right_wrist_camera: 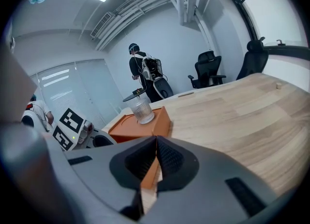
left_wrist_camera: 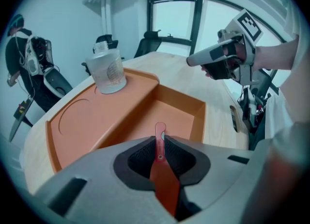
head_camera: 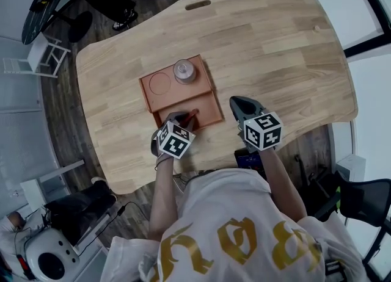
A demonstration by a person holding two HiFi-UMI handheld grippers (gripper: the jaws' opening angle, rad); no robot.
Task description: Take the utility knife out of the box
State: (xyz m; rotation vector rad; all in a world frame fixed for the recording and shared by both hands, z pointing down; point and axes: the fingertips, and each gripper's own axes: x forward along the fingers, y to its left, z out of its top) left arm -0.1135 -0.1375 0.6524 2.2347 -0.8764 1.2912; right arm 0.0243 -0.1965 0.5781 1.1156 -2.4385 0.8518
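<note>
An orange box (head_camera: 146,85) lies on the wooden table, with a raised shelf at the back and a deep compartment (head_camera: 208,107) nearest me. My left gripper (head_camera: 183,118) reaches steeply down into that compartment's left end. It is shut on the red utility knife (head_camera: 191,118). In the left gripper view the knife (left_wrist_camera: 160,131) stands upright, clamped between the dark pads of the left gripper (left_wrist_camera: 162,143), its tip above the box (left_wrist_camera: 53,131) floor. My right gripper (head_camera: 235,101) hovers just right of the box with its jaws shut and nothing in them. It also shows as the right gripper (right_wrist_camera: 156,143) and the right gripper (left_wrist_camera: 190,62).
A clear glass jar (head_camera: 184,71) stands on the box's raised shelf, beside a round recess (head_camera: 160,83). The table (head_camera: 275,49) stretches wide to the right and back. A person (right_wrist_camera: 145,72) stands across the room near office chairs (right_wrist_camera: 208,68).
</note>
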